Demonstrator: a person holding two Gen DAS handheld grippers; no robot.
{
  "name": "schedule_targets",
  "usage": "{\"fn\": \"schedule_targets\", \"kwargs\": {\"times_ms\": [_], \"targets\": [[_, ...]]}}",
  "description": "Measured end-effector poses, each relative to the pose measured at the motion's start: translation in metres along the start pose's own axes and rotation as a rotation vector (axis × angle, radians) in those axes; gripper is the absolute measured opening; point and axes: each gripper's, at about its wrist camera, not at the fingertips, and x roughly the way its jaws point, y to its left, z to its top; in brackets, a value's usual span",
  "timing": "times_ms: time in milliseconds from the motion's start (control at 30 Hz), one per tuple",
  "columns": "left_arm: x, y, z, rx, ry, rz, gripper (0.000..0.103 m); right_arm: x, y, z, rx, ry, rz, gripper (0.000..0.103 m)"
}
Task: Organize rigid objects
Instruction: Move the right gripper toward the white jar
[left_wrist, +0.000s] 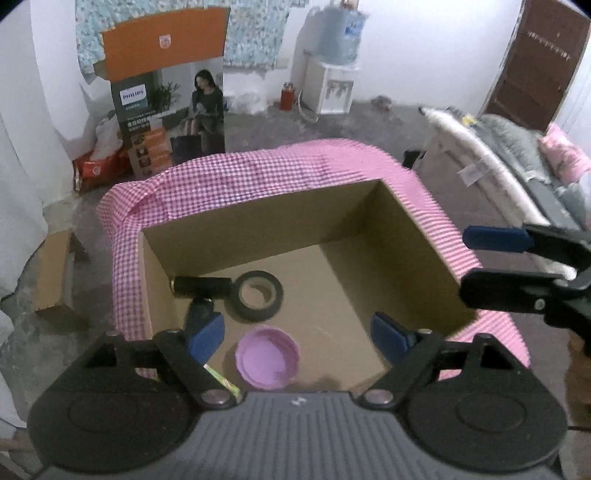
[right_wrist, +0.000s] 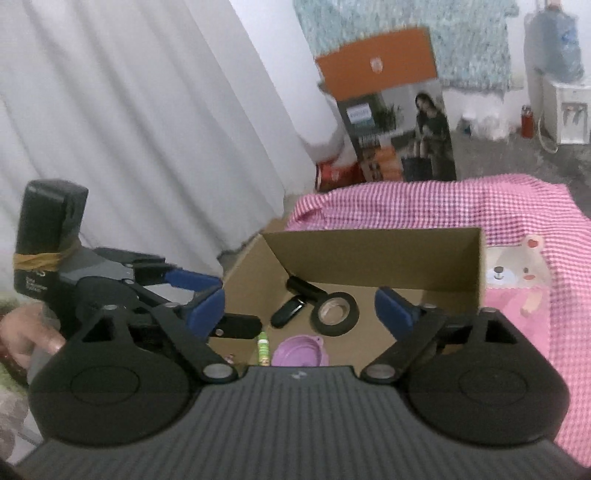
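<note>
An open cardboard box (left_wrist: 255, 221) (right_wrist: 369, 251) stands on a pink checked cloth (left_wrist: 229, 173). On its floor lie a black tape roll (left_wrist: 258, 295) (right_wrist: 334, 314), a black cylinder (left_wrist: 201, 287) (right_wrist: 304, 288), a purple lid (left_wrist: 267, 358) (right_wrist: 299, 350) and a small green tube (right_wrist: 263, 349). A flat black piece (right_wrist: 288, 312) rests beside the cylinder. My left gripper (left_wrist: 299, 338) hangs open above the box with nothing between its blue pads. My right gripper (right_wrist: 300, 312) is open and empty too, held over the box's near side. It shows at the right edge (left_wrist: 480, 264) of the left wrist view.
The cloth has a bear print (right_wrist: 517, 273) right of the box. A tall printed carton (left_wrist: 173, 107) and a water dispenser (left_wrist: 332, 81) stand on the floor behind. White curtains (right_wrist: 129, 129) hang on the left, bedding (left_wrist: 517, 162) lies at the right. A hand (right_wrist: 26, 339) holds the left gripper.
</note>
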Motion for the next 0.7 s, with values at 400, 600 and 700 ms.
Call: {"fn": "schedule_targets", "kwargs": {"times_ms": [400, 600, 700], "targets": [[-0.066, -0.014, -0.097, -0.034, -0.198, 0.023, 0.093, -0.057, 0.058, -0.088, -0.161, -0.112, -0.228, 0.102], [-0.068, -0.004, -0.143, -0.097, -0.246, 0.066, 0.093, -0.056, 0.095, -0.104, -0.285, -0.159, -0.324, 0.102], [-0.068, 0.000, -0.159, -0.121, -0.282, 0.086, 0.093, -0.055, 0.112, -0.102, -0.353, -0.201, -0.341, 0.102]]}}
